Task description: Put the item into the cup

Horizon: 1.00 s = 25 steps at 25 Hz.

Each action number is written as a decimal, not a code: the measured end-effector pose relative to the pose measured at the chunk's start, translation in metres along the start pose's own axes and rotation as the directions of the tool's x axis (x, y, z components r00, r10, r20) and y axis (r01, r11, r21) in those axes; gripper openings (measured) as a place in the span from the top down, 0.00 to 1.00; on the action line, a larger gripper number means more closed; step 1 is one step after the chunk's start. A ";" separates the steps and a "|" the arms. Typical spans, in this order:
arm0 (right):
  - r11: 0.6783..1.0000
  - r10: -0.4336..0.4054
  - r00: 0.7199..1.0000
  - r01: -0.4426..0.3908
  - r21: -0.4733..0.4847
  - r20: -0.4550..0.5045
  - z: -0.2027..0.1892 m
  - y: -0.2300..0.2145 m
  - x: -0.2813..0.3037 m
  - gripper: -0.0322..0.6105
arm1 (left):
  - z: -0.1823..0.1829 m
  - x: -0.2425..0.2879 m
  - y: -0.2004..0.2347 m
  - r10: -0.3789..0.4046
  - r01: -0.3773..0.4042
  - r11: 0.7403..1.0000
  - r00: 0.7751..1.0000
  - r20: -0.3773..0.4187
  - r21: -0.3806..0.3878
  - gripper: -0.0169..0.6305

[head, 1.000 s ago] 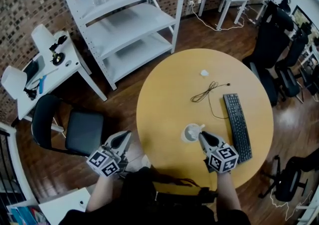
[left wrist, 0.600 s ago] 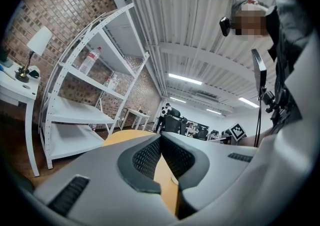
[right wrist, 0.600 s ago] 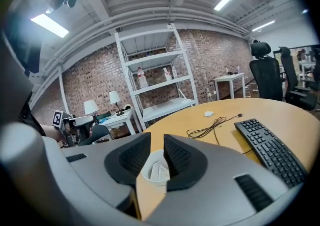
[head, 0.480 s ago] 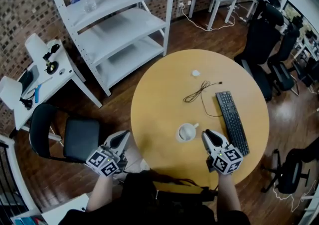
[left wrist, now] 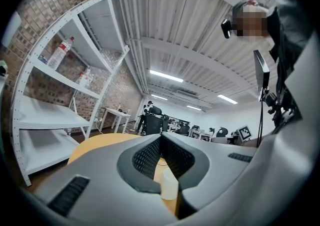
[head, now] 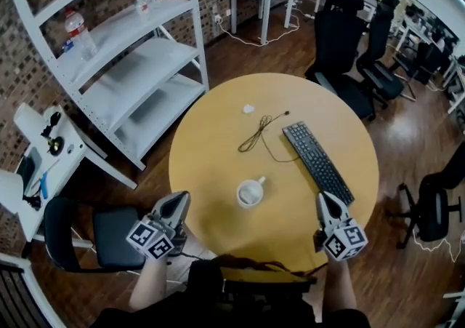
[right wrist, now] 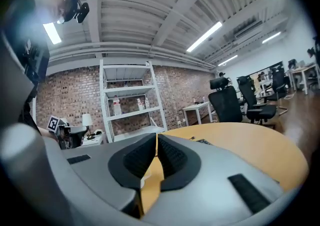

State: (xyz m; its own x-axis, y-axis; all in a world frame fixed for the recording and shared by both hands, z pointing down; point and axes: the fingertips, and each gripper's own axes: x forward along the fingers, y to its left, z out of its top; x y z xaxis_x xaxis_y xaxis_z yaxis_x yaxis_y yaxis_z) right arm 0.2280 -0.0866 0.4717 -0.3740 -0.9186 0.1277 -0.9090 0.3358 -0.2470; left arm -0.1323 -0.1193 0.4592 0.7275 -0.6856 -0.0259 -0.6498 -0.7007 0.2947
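A white cup stands on the round yellow table, near its front; what is inside it I cannot make out. A small white item lies on the far side of the table. My right gripper is at the table's near right edge, well right of the cup. Its jaws are closing, nearly together, with nothing between them. My left gripper hangs off the near left edge with its jaws together and empty; the cup shows beyond them.
A black keyboard lies on the table's right side, and a thin black cable is coiled beside it. White shelving stands at the back left. Black office chairs are around the table, and another chair is under my left gripper.
My right gripper has drawn back from beside the cup to the table's near right edge. The head view has swung, so the table sits further left. The left gripper has stayed put.
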 end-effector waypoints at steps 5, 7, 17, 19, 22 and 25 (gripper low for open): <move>0.994 -0.112 0.993 0.113 -0.012 0.032 -0.001 -0.021 -0.038 0.94 | 0.006 0.028 -0.015 -0.062 0.062 0.998 0.998 0.006 -0.013 0.98; 0.989 -0.148 0.989 0.148 -0.015 0.027 -0.006 -0.028 -0.051 0.94 | 0.004 0.039 -0.022 -0.072 0.072 0.997 0.997 -0.017 0.024 0.98; 0.982 -0.186 0.983 0.186 -0.015 -0.003 -0.018 -0.038 -0.066 0.94 | -0.013 0.057 -0.060 -0.136 0.142 0.986 0.988 -0.071 0.083 0.98; 0.983 -0.186 0.983 0.185 -0.014 -0.015 -0.023 -0.038 -0.064 0.94 | -0.015 0.053 -0.060 -0.128 0.134 0.987 0.989 -0.077 0.085 0.98; 0.984 -0.180 0.983 0.179 -0.008 -0.026 -0.031 -0.036 -0.058 0.94 | -0.014 0.046 -0.055 -0.114 0.119 0.990 0.991 -0.066 0.077 0.98; 0.986 -0.168 0.986 0.167 -0.008 -0.020 -0.033 -0.034 -0.053 0.94 | -0.013 0.041 -0.051 -0.099 0.103 0.992 0.994 -0.056 0.070 0.98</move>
State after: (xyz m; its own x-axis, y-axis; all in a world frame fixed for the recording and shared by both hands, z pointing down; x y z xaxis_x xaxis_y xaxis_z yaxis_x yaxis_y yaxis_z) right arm 0.2733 -0.0423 0.5049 -0.2201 -0.9574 0.1869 -0.9602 0.1789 -0.2144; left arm -0.0666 -0.1089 0.4553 0.7994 -0.6008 -0.0017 -0.5853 -0.7795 0.2231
